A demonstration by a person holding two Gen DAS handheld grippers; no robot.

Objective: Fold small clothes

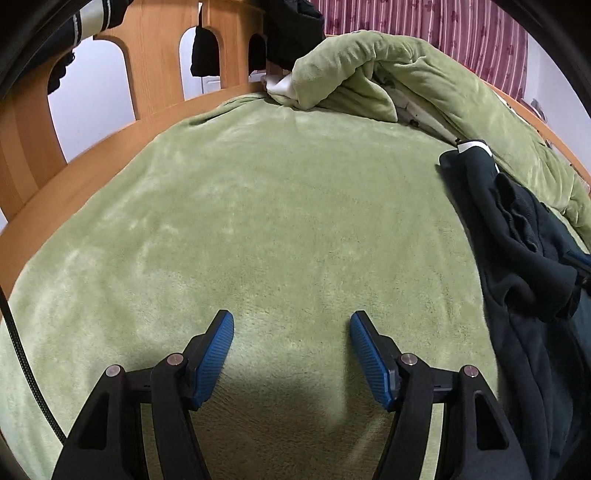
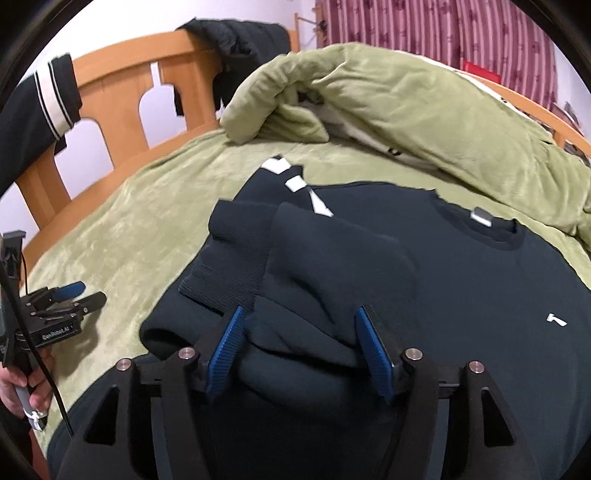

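A dark navy sweatshirt point(image 2: 461, 280) lies flat on the green bed blanket point(image 2: 140, 221), neck to the far right, one sleeve point(image 2: 295, 258) folded across its body. My right gripper point(image 2: 297, 314) is open just above the folded sleeve, fabric bunched between its blue pads without being clamped. My left gripper point(image 1: 291, 317) is open and empty over bare blanket point(image 1: 258, 221), left of the sweatshirt point(image 1: 517, 258). It also shows in the right wrist view point(image 2: 74, 291) at the left edge.
A rumpled green duvet point(image 2: 406, 103) is heaped at the far side of the bed. A wooden headboard point(image 1: 155, 66) with dark clothes draped over it runs along the left and back. A striped maroon curtain point(image 2: 424, 33) hangs behind.
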